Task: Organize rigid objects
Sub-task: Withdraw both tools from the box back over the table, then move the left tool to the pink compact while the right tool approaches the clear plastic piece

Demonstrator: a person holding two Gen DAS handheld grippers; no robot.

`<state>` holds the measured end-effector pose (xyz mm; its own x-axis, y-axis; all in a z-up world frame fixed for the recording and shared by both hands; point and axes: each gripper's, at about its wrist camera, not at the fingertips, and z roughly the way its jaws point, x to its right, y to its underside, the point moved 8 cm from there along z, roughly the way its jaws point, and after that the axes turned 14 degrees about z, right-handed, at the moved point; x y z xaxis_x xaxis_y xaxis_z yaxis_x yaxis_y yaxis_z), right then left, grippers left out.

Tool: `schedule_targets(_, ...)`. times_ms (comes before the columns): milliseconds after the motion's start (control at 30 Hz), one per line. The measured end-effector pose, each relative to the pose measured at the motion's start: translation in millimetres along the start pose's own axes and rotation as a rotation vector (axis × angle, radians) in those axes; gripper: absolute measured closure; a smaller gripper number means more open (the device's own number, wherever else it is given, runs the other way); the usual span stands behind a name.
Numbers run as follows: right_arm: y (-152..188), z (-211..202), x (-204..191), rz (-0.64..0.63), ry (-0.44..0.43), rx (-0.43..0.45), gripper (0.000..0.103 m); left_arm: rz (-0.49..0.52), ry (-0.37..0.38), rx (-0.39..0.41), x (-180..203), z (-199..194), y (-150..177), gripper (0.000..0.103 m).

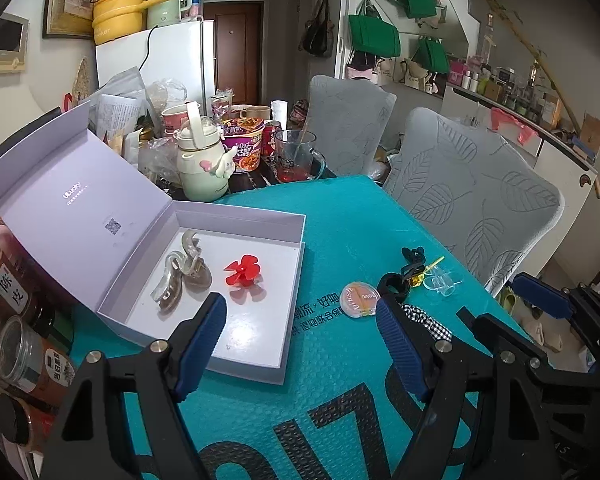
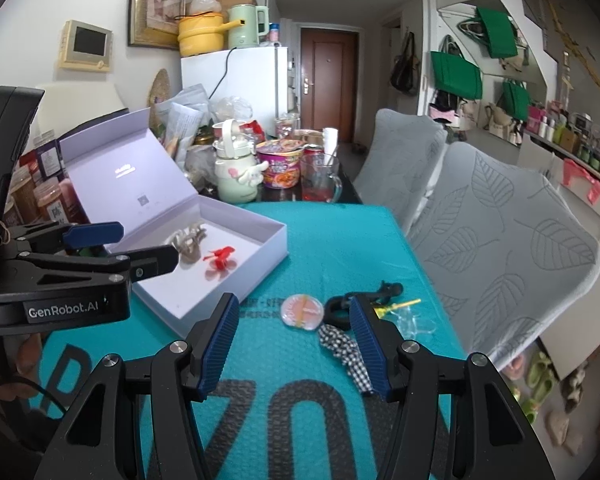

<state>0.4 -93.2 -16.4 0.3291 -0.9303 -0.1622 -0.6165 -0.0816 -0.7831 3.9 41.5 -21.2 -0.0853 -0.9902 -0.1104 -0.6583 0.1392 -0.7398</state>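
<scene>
While both tongs, left [image 1: 300, 334] and right [image 2: 294, 338], hang apart and empty, the round compact [image 2: 302, 312] lies on the table [image 2: 339, 240] beside the open box [image 2: 220, 280]; its low, slick lid could slip from the pads.

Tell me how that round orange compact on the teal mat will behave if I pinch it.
The round orange compact lies flat, so it likely slides rather than rolls. Its glossy clear lid may slip between the fingers. It looks small and rigid, probably light; the bubbled teal mat might give slightly.

Red flower clip [image 1: 242, 272] and translucent claw clips [image 1: 184, 276] lie inside open box [image 1: 260, 364].
</scene>
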Motion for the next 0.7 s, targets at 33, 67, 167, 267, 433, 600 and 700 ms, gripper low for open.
schedule_targets(33,0,0,2,-0.001,0.001,0.002,0.043,-0.003,0.005,-0.002,2,2,-1,0.026)
schedule_targets(67,1,1,5,0.001,-0.001,0.003,0.042,-0.006,0.011,-0.007,5,5,-1,0.026)
schedule_targets(167,2,4,14,0.013,-0.005,-0.003,0.042,-0.015,0.027,-0.021,12,14,-3,0.026)
schedule_targets(267,3,10,24,0.026,-0.011,-0.013,0.042,-0.024,0.026,-0.021,17,21,-6,0.026)
schedule_targets(433,0,22,44,0.044,-0.016,-0.024,0.042,-0.004,0.020,-0.021,28,32,-16,0.026)
schedule_targets(600,-2,35,66,0.075,-0.012,-0.041,0.042,0.019,0.007,-0.048,41,48,-22,0.026)
schedule_targets(700,-2,46,77,0.080,-0.003,-0.062,0.042,0.032,0.007,-0.065,48,60,-24,0.026)
